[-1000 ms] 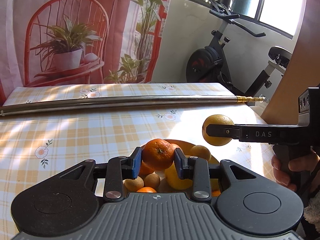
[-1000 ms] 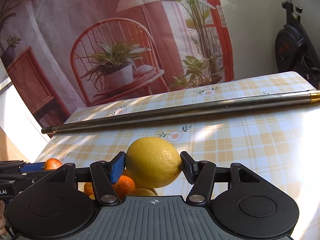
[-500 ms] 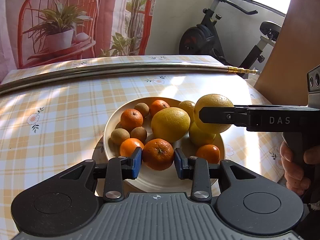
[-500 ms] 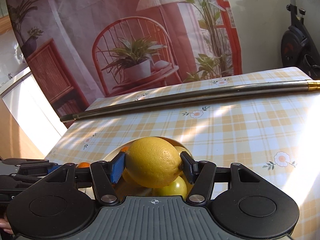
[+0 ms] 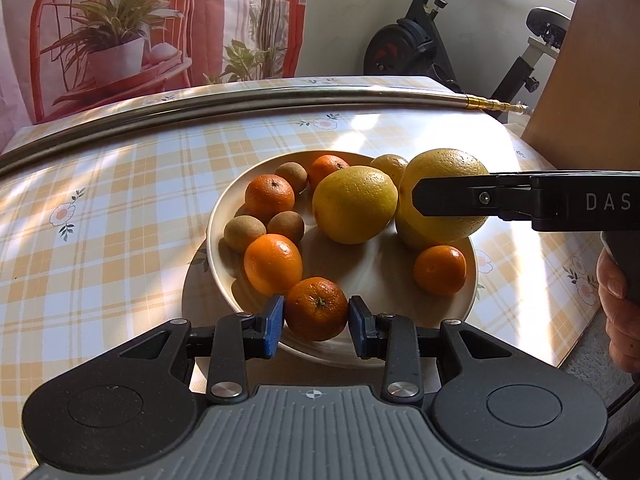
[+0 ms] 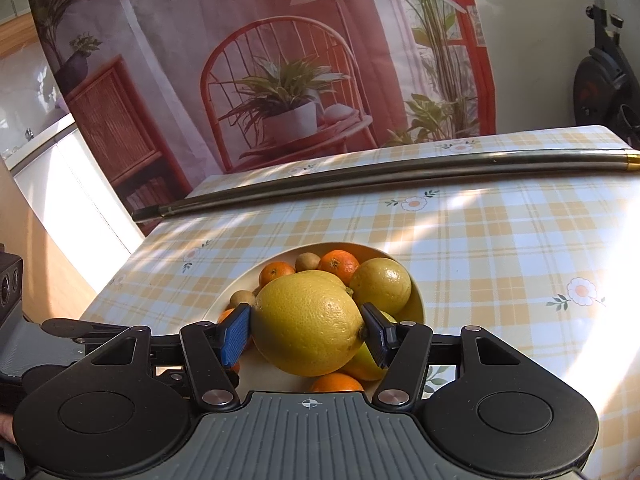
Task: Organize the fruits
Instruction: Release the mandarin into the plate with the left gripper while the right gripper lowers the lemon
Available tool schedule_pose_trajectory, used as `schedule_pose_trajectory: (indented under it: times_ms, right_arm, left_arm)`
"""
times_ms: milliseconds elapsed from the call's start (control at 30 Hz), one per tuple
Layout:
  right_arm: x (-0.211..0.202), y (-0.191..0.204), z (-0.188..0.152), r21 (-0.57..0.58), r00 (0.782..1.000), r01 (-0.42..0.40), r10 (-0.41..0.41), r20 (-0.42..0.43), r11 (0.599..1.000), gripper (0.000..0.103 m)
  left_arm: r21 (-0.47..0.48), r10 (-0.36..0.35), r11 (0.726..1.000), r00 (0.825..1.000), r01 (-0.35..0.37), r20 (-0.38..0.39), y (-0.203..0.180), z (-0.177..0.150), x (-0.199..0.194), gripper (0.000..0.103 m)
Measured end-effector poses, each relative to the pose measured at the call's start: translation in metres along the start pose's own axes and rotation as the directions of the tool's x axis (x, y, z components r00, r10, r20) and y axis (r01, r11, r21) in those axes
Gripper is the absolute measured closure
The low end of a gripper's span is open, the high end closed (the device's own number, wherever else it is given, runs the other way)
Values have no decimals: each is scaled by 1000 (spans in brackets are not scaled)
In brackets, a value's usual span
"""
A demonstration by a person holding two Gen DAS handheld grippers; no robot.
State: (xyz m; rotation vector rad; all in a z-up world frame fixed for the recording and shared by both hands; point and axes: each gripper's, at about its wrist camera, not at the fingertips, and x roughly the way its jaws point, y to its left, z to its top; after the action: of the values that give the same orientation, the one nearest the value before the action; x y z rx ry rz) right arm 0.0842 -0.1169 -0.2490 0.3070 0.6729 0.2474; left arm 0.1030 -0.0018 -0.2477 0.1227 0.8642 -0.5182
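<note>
Left wrist — jaws grip tangerine (image 5: 316, 308).

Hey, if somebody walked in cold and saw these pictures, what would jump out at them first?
Probably the white plate heaped with citrus and small brown fruits, sitting on the yellow checked tablecloth. Each tool is gripping fruit over it: the left tool pinches a mandarin at the plate's near rim, the right tool a big yellow lemon. A long metal pole lies across the table behind.
</note>
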Motion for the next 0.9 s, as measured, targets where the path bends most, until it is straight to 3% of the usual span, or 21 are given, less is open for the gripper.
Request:
schedule_pose_trajectory:
  times_ms: [233, 600, 900]
  right_arm:
    - [4, -1, 0, -1, 1000, 7, -7, -8, 1000, 48]
    - [4, 0, -1, -7, 1000, 11, -11, -19, 1000, 48]
    - [8, 12, -3, -23, 999, -17, 16, -51, 1000, 48]
  left_arm:
    - [18, 12, 1000, 1000, -12, 13, -4, -2, 0, 66]
    - [-70, 26, 997, 996, -20, 82, 3, -1, -16, 65]
    - [-192, 151, 976, 961, -107, 232, 16, 12, -51, 63]
